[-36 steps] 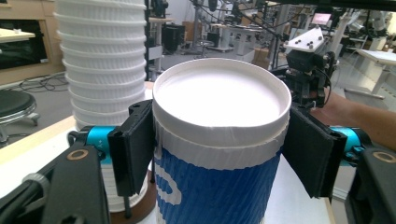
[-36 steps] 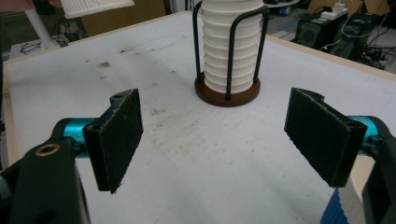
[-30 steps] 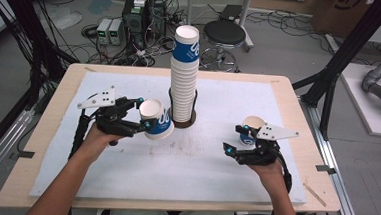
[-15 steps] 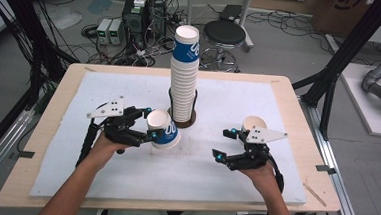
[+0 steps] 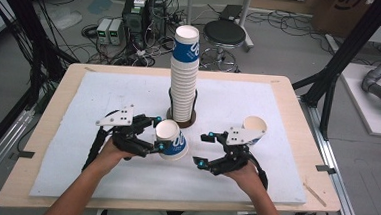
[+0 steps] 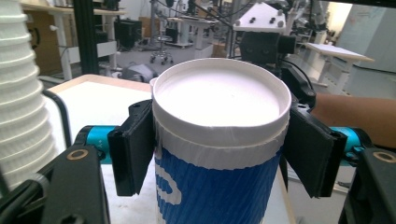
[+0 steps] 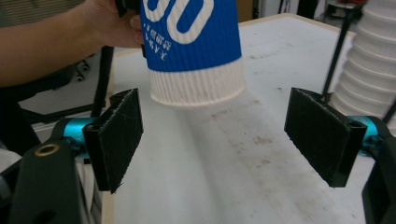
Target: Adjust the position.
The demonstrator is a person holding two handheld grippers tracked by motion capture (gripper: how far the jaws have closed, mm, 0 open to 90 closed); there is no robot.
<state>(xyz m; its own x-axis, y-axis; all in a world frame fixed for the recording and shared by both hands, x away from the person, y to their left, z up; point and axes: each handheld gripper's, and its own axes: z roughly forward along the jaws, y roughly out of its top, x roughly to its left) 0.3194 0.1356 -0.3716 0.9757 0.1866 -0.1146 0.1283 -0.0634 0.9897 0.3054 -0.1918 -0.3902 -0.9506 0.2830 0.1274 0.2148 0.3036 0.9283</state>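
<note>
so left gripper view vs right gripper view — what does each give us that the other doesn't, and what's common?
Left gripper view: the held cup's open rim and white inside, with the left gripper shut on it just under the rim.

Right gripper view: that cup's bottom edge, lifted off the white mat, and the right gripper open with nothing between its jaws.

Both: the blue ribbed sleeve of the held cup, the tall cup stack at one edge.

left hand-held gripper [image 5: 161,135] carried its blue-and-white ribbed paper cup [image 5: 171,139] rightward toward centre, right hand-held gripper [image 5: 204,149] shifted left toward cup, nearer the person
</note>
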